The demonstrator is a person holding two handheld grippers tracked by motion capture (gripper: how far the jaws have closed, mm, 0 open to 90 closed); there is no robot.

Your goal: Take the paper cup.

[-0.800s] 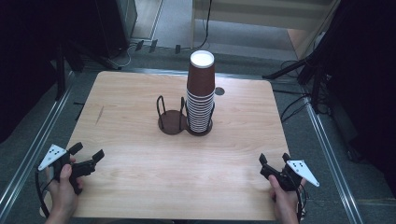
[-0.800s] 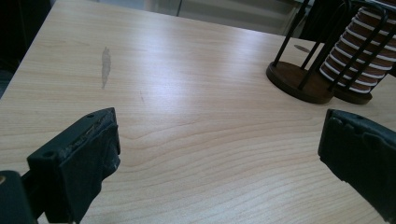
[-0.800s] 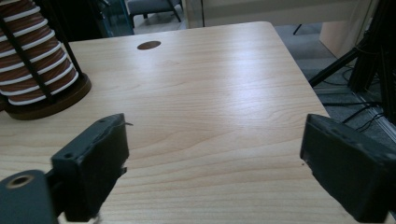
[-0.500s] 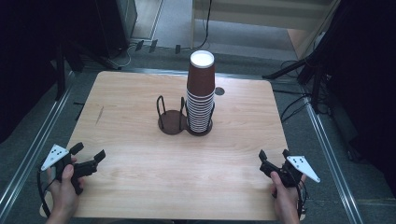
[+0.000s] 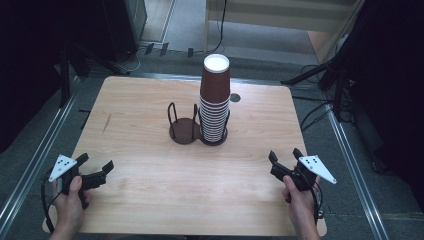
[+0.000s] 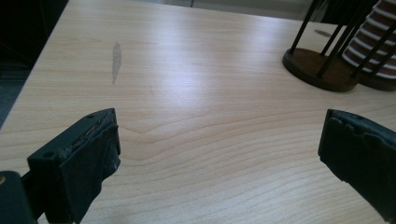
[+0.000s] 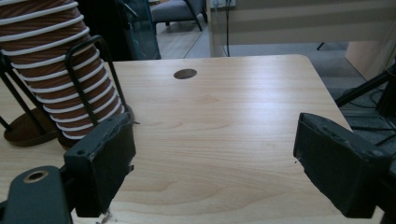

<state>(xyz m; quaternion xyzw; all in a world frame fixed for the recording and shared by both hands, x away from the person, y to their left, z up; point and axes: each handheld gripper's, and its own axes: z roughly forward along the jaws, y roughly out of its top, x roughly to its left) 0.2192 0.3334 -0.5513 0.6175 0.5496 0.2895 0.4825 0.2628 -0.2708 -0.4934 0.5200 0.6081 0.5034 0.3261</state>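
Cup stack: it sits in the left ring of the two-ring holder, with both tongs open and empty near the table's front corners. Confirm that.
Not quite: the high view shows the cup stack in the right ring; the holder's left ring is empty. The left tongs and right tongs are indeed open and empty.

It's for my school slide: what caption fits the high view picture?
Two open tongs, left and right, wait near a tall stack of paper cups in a wire holder on a wooden table.
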